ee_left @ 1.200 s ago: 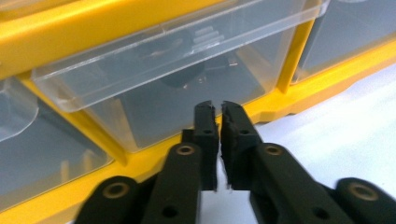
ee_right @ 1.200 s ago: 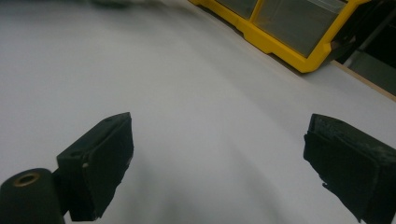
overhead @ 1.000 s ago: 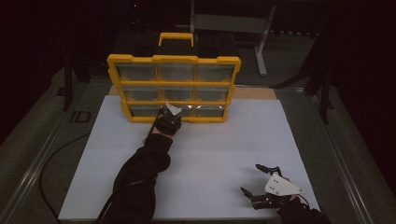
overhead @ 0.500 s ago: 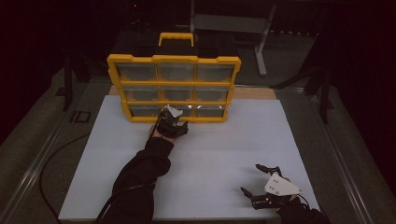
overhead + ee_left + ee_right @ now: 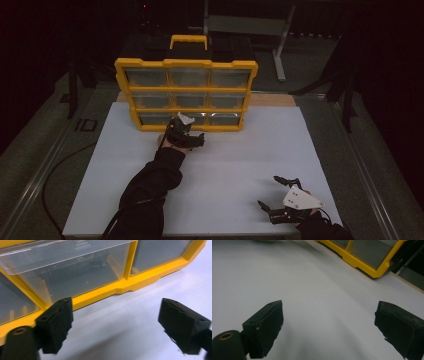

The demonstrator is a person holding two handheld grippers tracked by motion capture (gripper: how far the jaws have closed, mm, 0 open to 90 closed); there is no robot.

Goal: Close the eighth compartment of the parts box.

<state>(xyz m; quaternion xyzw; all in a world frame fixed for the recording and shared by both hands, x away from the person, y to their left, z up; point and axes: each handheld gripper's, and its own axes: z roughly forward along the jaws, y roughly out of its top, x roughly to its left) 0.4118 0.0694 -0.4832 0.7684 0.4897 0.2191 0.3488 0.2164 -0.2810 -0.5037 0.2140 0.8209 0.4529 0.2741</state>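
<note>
The white tabletop [image 5: 225, 165] carries a yellow drawer cabinet [image 5: 186, 95] at its far edge. The left gripper [image 5: 186, 134] sits just before the bottom middle drawer [image 5: 72, 272], its jaws having just been opening, now spread with nothing between them. The right gripper [image 5: 277, 197] rests near the front right corner, jaws spread and empty.

Bench [image 5: 225, 165]: white rectangular top, matte, evenly flat. Strip of bare wood [image 5: 272, 100] along far edge. Yellow drawer cabinet [image 5: 186, 95] stands upright at far centre, base on white surface, front toward near side; three rows of clear drawers, black top with yellow handle. Black cable [image 5: 60, 170] trails off left edge of bench onto floor.
</note>
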